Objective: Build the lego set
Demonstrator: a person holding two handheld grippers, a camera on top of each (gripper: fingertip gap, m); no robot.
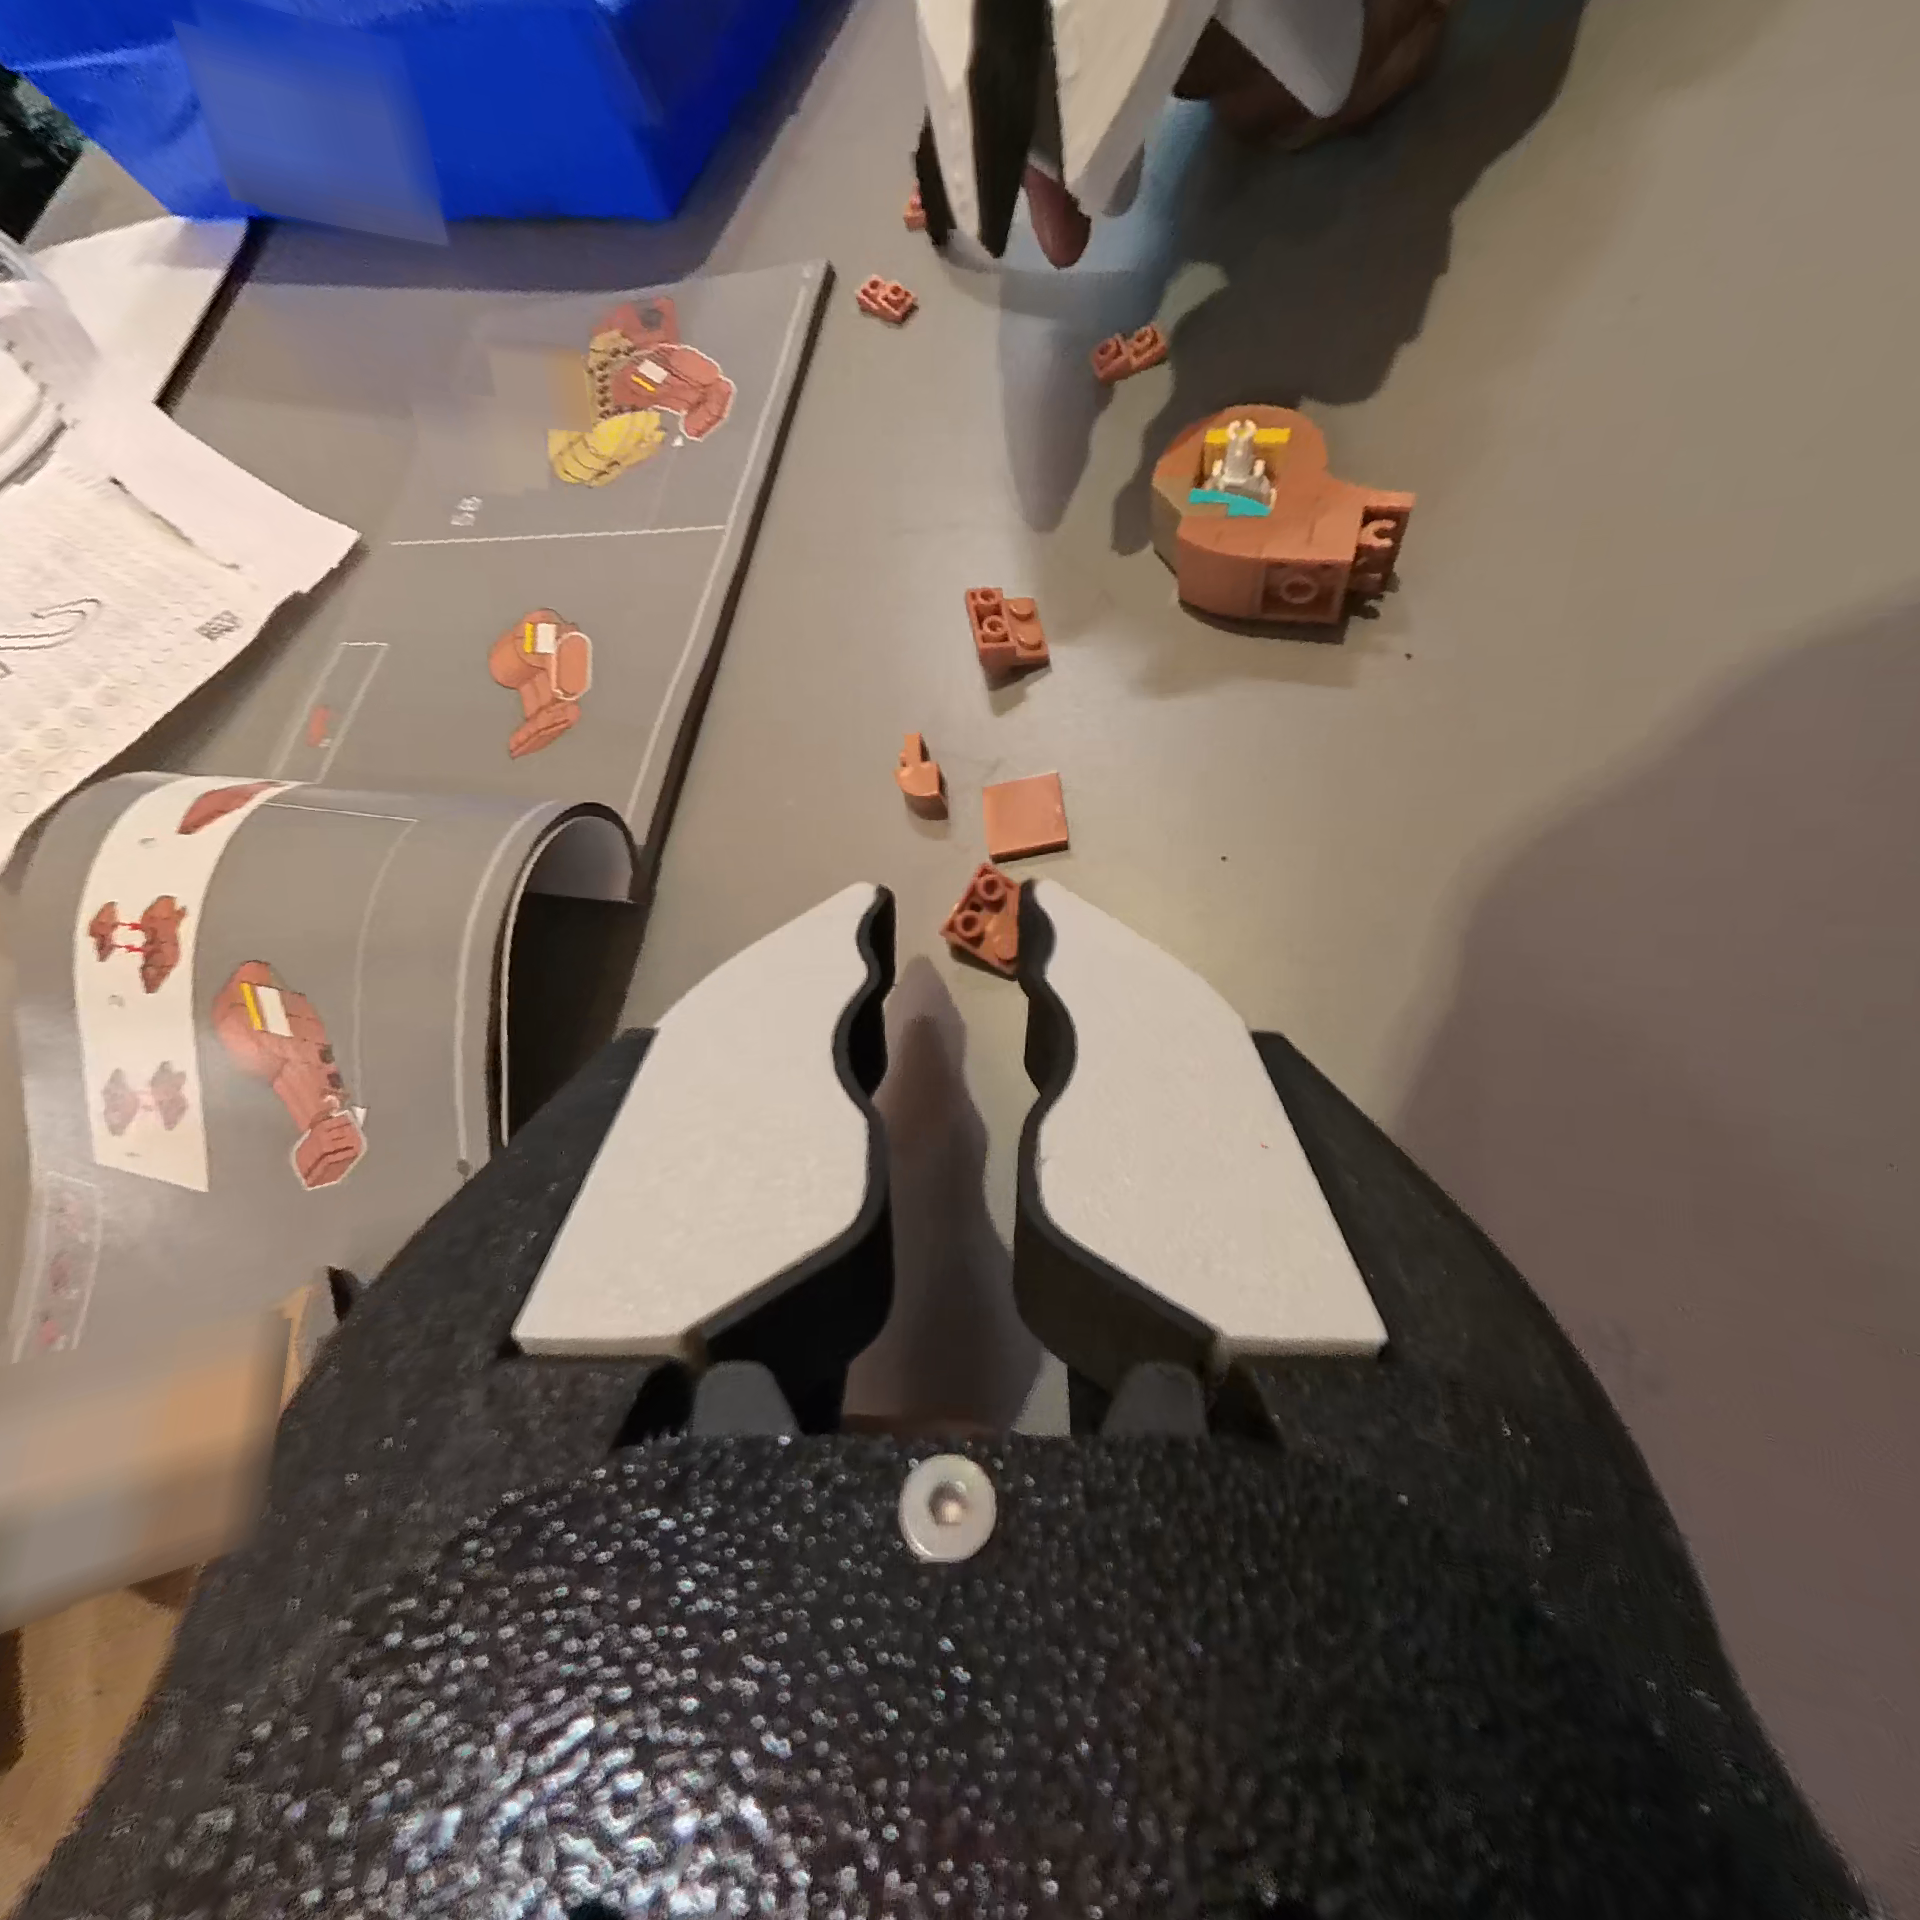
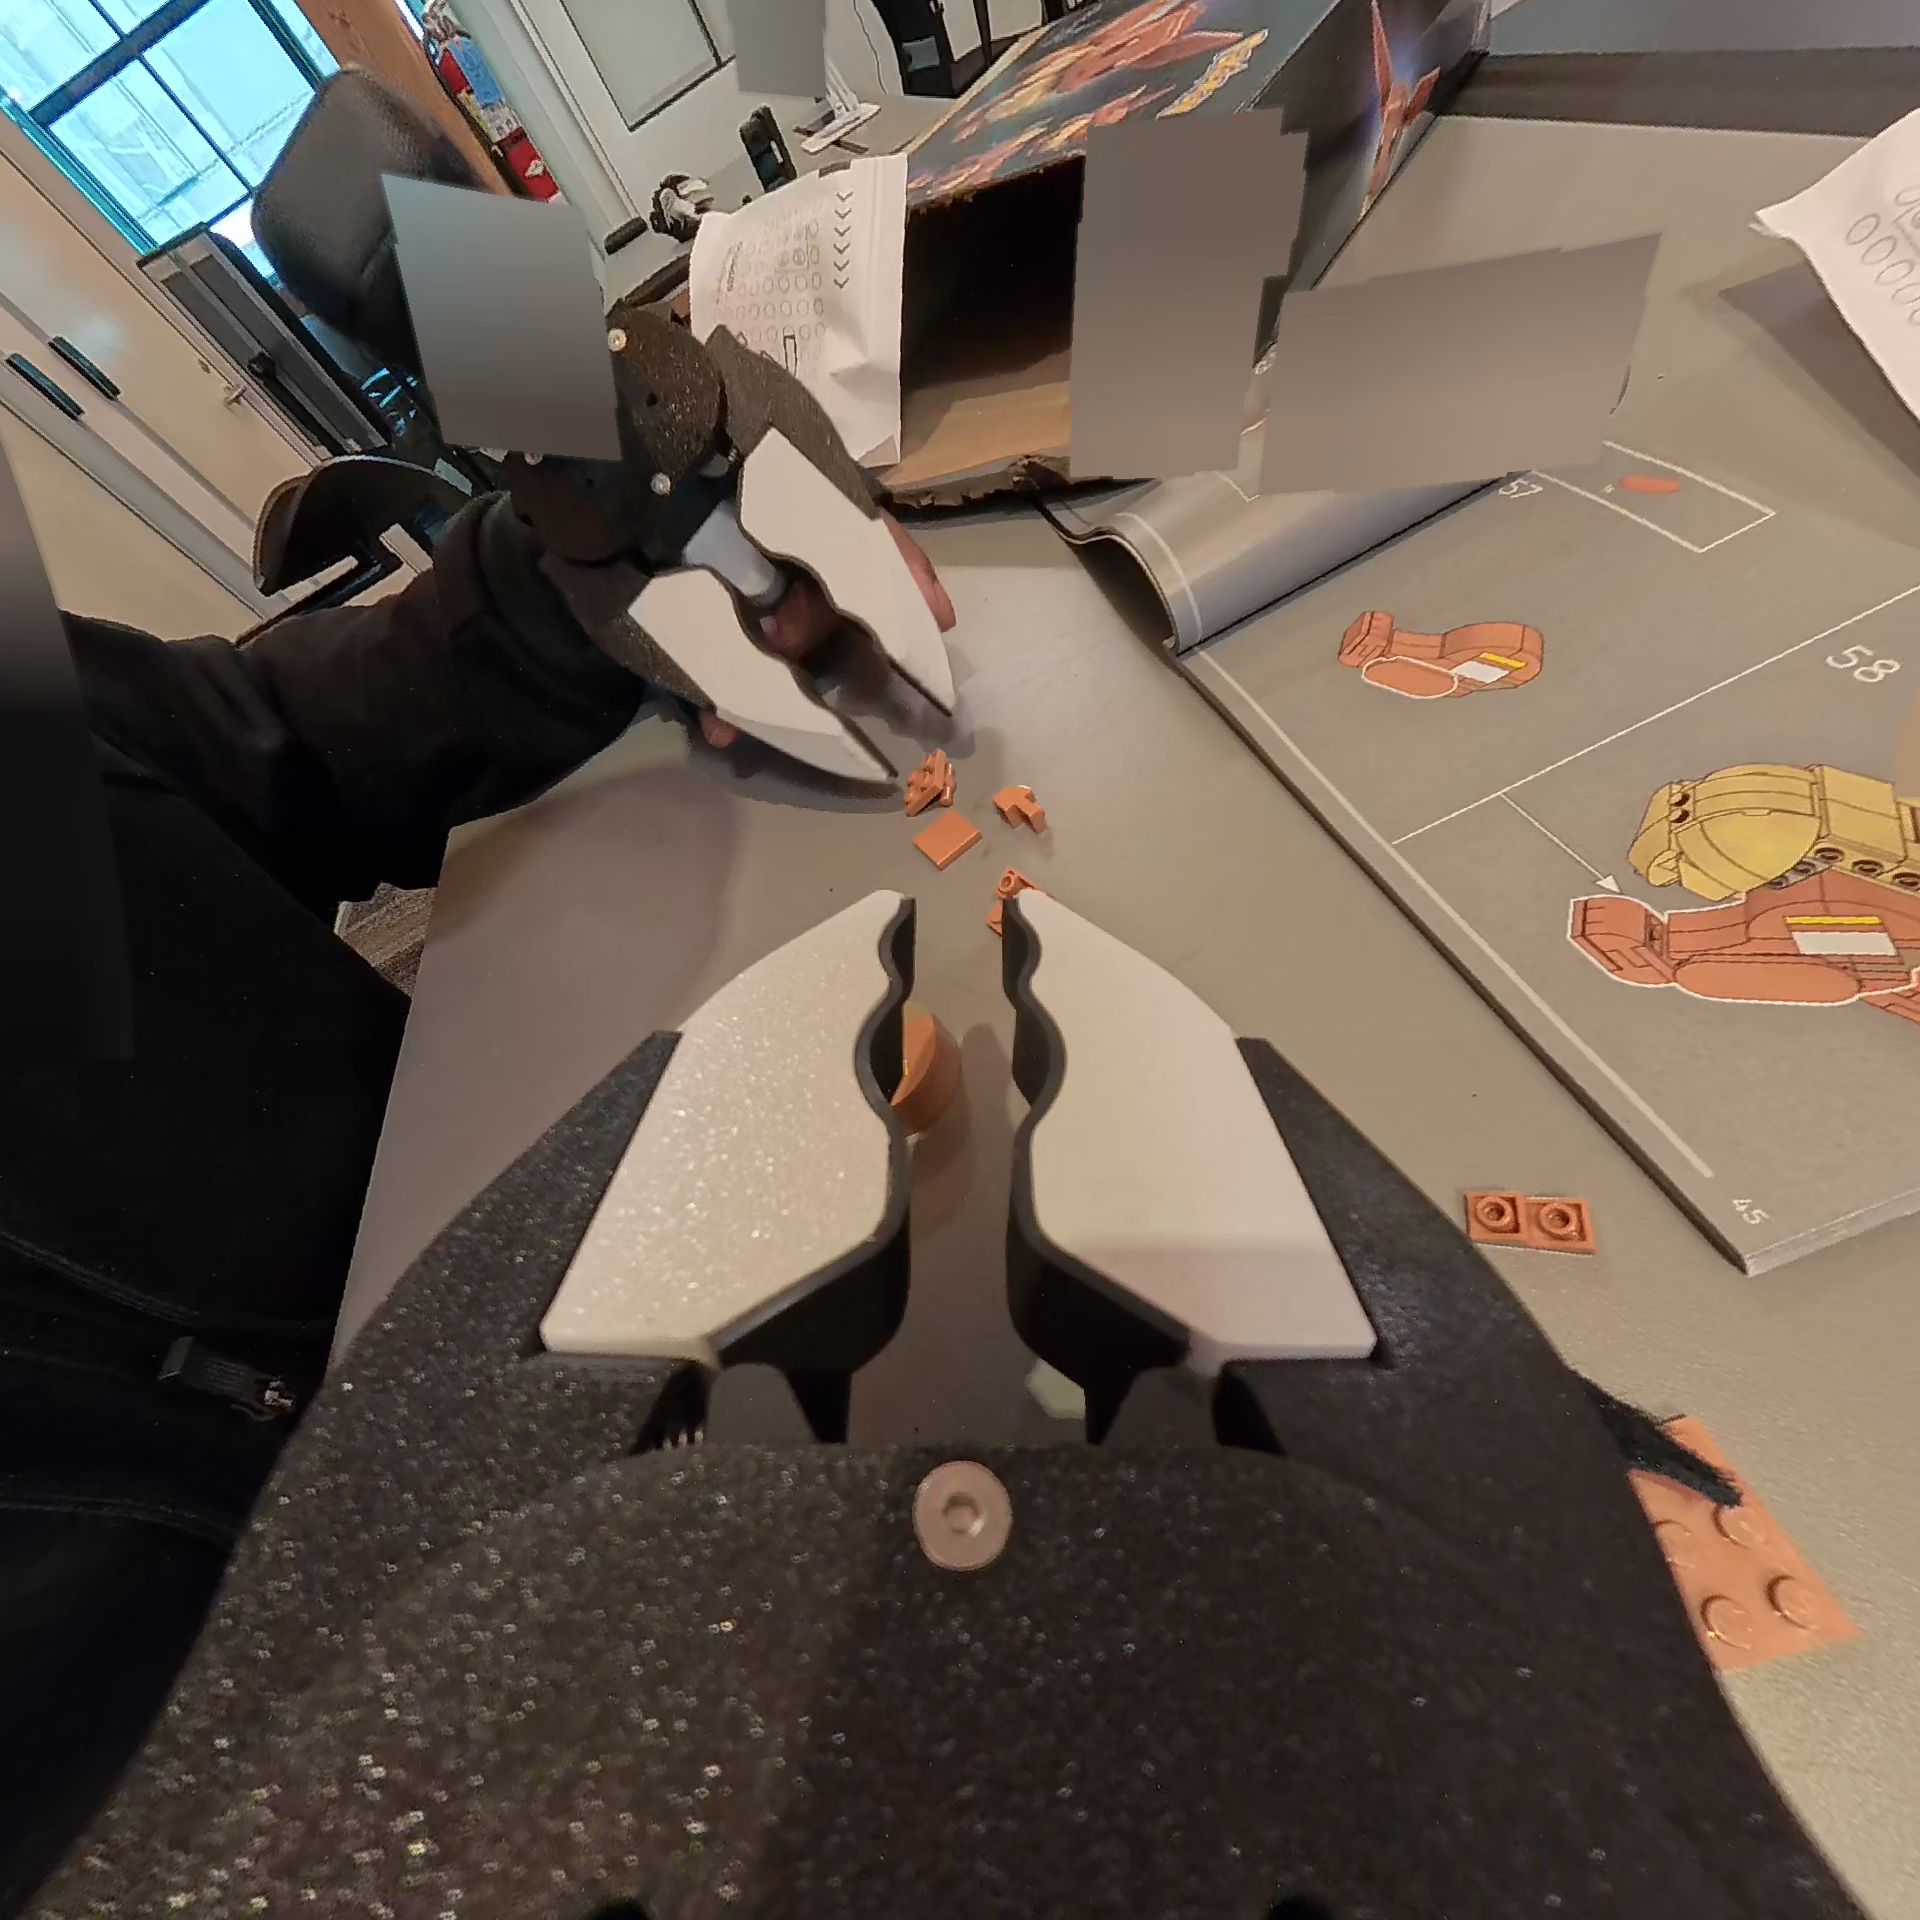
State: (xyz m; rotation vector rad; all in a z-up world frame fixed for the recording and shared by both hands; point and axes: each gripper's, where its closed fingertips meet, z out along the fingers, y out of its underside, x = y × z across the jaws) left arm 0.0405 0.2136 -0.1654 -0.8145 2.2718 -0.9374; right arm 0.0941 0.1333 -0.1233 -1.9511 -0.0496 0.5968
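Brown studded brick [image 1: 985,923] lies loose against one fingertip of the narrowly parted, empty left tool [image 1: 956,906], so a nudge could skid it across the surface [image 1: 1455,935].

The table [image 1: 1351,935] looks smooth, grey and dull. The little brown bricks [image 1: 1006,623] are hard, shiny plastic, and the flat tile [image 1: 1027,816] is very smooth. The booklet [image 1: 520,582] is smooth paper that curls at one end. The white sheets [image 1: 135,582] are thin, crinkly paper. The gripper [image 1: 956,914] has a bumpy, sparkly black body, grainy grey fingers [image 1: 727,1122] and a shiny metal screw [image 1: 945,1509]. The box [image 2: 997,312] is torn brown card.
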